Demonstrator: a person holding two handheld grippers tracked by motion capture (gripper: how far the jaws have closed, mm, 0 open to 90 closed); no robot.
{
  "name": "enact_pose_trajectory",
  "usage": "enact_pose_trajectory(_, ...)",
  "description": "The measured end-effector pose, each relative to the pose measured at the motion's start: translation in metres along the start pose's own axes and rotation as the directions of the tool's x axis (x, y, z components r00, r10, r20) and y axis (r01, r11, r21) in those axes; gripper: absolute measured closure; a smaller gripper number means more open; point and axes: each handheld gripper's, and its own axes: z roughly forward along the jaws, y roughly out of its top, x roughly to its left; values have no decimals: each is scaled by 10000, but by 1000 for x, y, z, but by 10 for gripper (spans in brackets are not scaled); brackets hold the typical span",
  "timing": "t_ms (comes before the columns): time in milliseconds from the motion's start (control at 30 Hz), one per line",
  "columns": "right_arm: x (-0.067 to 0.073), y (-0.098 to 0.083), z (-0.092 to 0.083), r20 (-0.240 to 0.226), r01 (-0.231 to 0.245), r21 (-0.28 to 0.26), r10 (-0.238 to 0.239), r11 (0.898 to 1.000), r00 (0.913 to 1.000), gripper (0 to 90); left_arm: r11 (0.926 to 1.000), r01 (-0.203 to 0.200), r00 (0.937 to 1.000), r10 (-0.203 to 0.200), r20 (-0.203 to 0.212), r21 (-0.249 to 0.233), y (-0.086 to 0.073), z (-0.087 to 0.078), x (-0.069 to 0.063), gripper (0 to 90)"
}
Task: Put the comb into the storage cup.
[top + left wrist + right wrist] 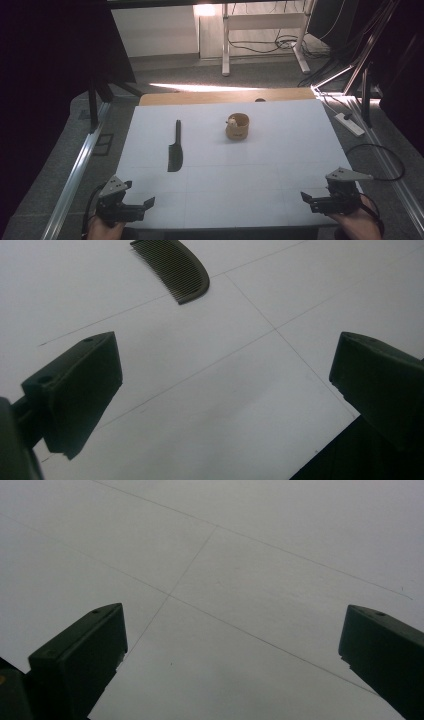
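1. Comb (175, 148) is seen lying flat on the white counter (280, 165), left of centre, handle pointing away, toothed end nearest the left gripper (131, 206). It is well apart from both grippers.
2. Left gripper: jaws spread wide, nothing between them. Right gripper (320, 201): likewise released and empty, at the near right edge.
3. Small wooden cup (237, 126) is set farther back, right of the comb.
4. Comb is judged light, thin and stiff, likely slippery plastic; fine teeth (167, 267) could bend.
5. A grasp across the solid spine or handle is advised, not the teeth; a low profile means pads must be brought close to the counter.
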Motion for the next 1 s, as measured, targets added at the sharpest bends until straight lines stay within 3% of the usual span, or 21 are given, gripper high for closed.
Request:
enact_pose_trajectory(700,2,1,2,-161,235,113,-233,9997,9996,0,9998,206,9996,-206,173,12,0,0,3,20)
enact_pose_trajectory(1000,2,1,2,-143,289,177,-286,9994,9995,0,9986,518,9982,-516,302,-62,0,-1,6,4)
